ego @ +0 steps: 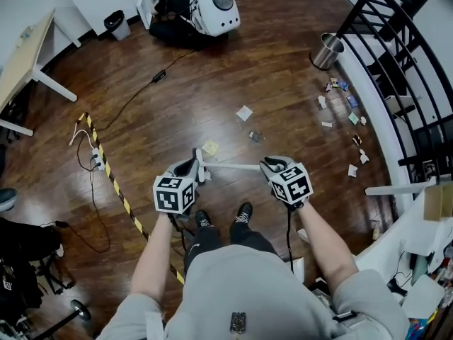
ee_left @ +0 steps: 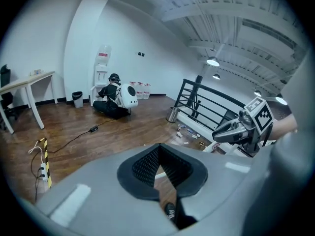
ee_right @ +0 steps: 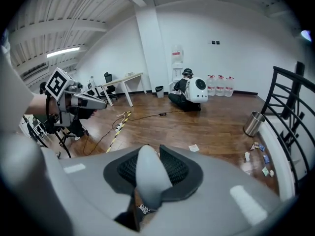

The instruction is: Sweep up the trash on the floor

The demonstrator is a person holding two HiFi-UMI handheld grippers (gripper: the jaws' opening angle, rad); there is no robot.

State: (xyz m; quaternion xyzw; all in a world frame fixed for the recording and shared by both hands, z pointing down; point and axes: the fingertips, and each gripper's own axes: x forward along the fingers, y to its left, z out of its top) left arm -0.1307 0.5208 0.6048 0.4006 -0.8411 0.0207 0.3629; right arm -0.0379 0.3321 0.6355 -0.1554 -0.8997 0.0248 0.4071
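In right hand-held gripper (ee_right: 150, 156) — white handle (ee_right: 146, 181)

one steel bin (ego: 326, 51), three water jugs (ee_right: 220, 85)

Dark wooden floor (ego: 212, 83). Far right: steel bin (ego: 326, 51), standing. Right, along the railing base: scattered trash scraps (ego: 347, 112). Centre: white paper piece (ego: 244, 112); nearer, yellow note (ego: 210, 147). Left: black-and-yellow striped strip (ego: 113, 183), power strip (ego: 95, 159), black cable (ego: 134, 94). Far left: black wastebasket (ego: 115, 24).
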